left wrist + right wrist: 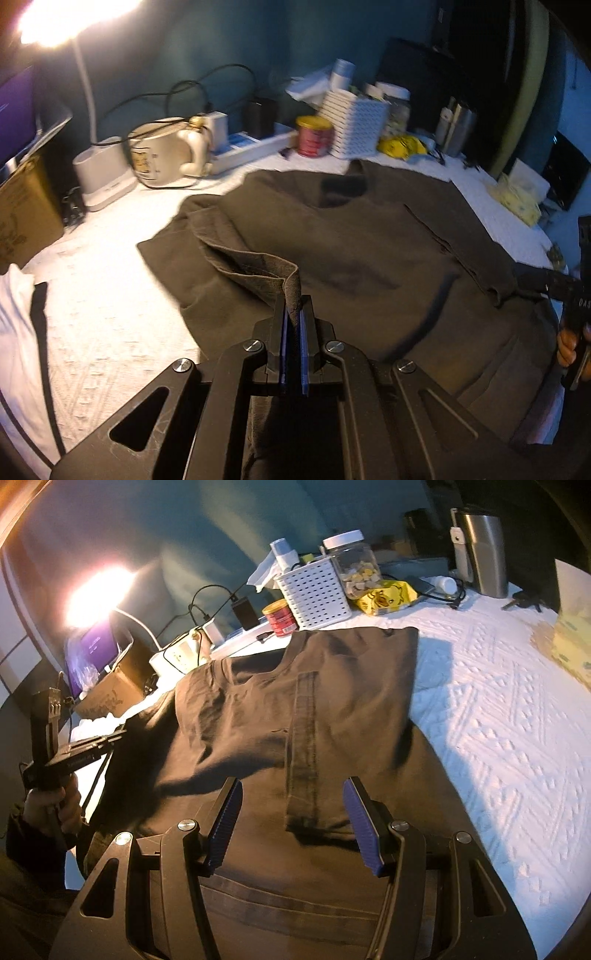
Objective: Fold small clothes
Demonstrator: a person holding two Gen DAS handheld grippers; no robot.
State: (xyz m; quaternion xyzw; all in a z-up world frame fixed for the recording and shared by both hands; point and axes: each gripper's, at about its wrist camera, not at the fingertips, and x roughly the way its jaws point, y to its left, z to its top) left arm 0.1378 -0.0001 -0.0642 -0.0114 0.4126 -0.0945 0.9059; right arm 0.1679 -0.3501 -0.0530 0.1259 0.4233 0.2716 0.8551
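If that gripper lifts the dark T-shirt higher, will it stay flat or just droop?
Probably droop: the dark T-shirt already folds softly where the left gripper pinches its edge. It seems light, and likely drags over the textured white cover rather than slides.

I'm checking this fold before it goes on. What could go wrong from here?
1. The left tongs pinch only a thin edge of the brown shirt; it might slip out mid-fold.
2. The right tongs are open above the shirt, so nothing pins it and the cloth may drag or bunch.

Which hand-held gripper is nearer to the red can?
Neither clearly. The left hand-held gripper pinches the dark shirt; the right hand-held gripper, open, hovers over it, both far from the red can.
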